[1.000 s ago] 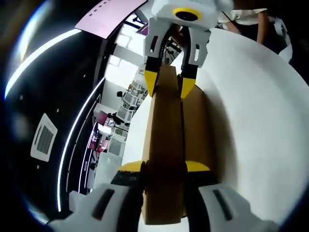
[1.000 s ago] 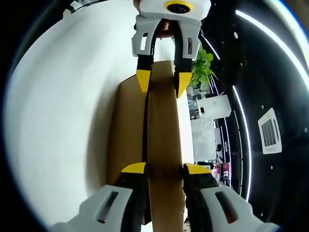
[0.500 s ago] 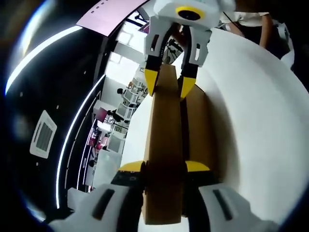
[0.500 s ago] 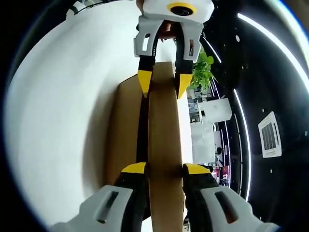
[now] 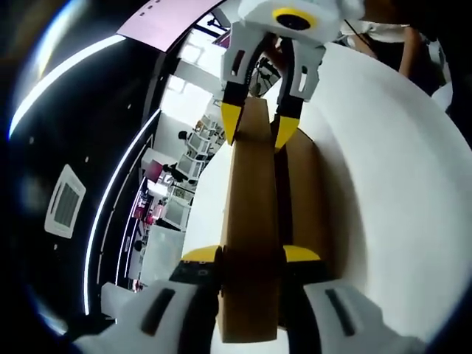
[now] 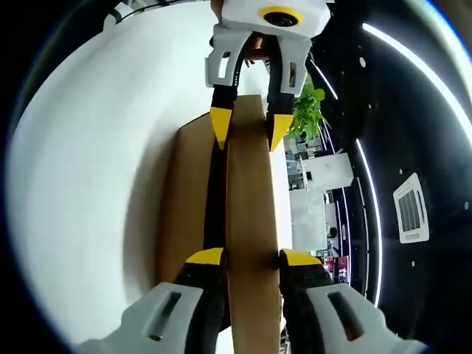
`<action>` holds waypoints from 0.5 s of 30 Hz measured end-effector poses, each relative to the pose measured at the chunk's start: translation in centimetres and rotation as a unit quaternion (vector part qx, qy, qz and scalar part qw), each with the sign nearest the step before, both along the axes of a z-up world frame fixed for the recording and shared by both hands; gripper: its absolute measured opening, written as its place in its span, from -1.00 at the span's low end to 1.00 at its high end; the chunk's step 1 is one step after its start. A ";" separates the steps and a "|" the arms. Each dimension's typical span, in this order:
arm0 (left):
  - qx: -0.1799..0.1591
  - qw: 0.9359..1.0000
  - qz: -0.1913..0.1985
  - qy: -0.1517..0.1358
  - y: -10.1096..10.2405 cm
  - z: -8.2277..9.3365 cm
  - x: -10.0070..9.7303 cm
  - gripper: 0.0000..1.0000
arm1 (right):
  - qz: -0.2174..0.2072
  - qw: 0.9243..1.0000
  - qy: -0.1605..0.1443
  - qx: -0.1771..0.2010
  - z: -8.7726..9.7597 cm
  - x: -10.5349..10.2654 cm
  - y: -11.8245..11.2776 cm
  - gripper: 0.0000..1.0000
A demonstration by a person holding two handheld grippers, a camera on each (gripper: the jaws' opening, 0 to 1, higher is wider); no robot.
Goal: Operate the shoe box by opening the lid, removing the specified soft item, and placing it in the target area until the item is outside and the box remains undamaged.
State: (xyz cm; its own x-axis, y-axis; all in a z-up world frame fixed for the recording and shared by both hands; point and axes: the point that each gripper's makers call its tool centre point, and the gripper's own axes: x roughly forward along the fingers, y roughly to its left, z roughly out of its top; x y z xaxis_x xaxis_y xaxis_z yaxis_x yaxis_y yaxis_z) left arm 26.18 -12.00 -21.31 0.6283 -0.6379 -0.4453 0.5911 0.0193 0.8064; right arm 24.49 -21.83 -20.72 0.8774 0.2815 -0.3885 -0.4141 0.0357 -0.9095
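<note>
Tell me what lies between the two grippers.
The cardboard lid spans that stretch: in the left gripper view the left gripper clamps its near end and the right gripper its far end.

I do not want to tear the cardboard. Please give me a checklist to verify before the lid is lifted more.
1. Left gripper shut on lid: ok.
2. Right gripper shut on the lid's opposite end: ok.
3. Gap open between lid and shoe box: ok.
4. Cardboard free of tears: cannot tell.
5. Soft item inside visible: cannot tell.
6. Box resting on white table: ok.
</note>
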 end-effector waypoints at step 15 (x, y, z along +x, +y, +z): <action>0.022 0.999 -0.007 -0.030 0.1 0.0 0.8 -0.36 | -0.005 1.000 0.002 0.009 0.1 0.0 0.0 -0.45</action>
